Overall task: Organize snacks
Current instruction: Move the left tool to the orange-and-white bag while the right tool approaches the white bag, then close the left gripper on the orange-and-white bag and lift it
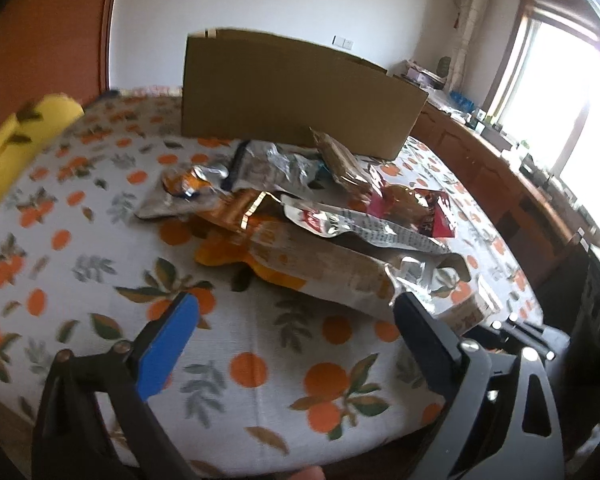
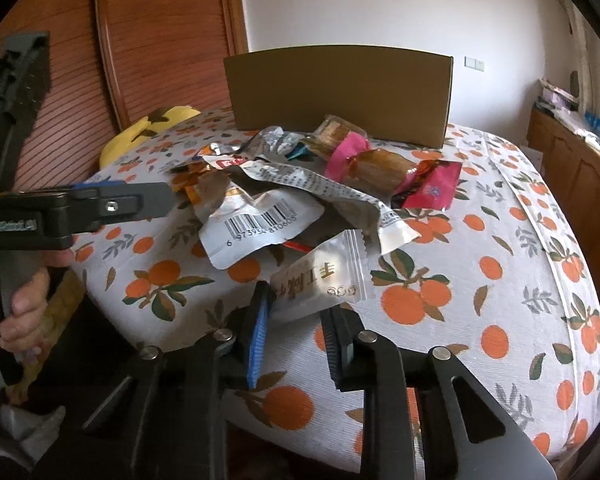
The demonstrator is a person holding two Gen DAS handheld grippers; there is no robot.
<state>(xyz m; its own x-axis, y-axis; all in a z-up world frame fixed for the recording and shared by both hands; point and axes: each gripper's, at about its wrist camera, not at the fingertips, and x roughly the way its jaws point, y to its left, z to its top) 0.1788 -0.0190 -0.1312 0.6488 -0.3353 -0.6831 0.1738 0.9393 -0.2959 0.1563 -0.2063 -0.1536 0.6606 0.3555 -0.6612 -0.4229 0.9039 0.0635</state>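
Snack packets point(image 1: 300, 216) lie heaped mid-table point(image 2: 480, 300), in front of an upright cardboard box point(image 2: 340, 92). Left gripper point(image 1: 296, 320): fingers wide apart, empty, just short of the heap. Right gripper point(image 2: 300, 316): fingers partly closed around a pale packet's point(image 2: 320, 276) near edge; contact unclear.

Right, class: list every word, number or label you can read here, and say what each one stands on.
"6 97393 810608", last digits unsure: under the barcode on the white foil packet.
"手工", then blurred characters: upside down on the small clear zip pouch.
Embossed label on the black left gripper body: unreadable.
Other wrappers' print: too blurred.
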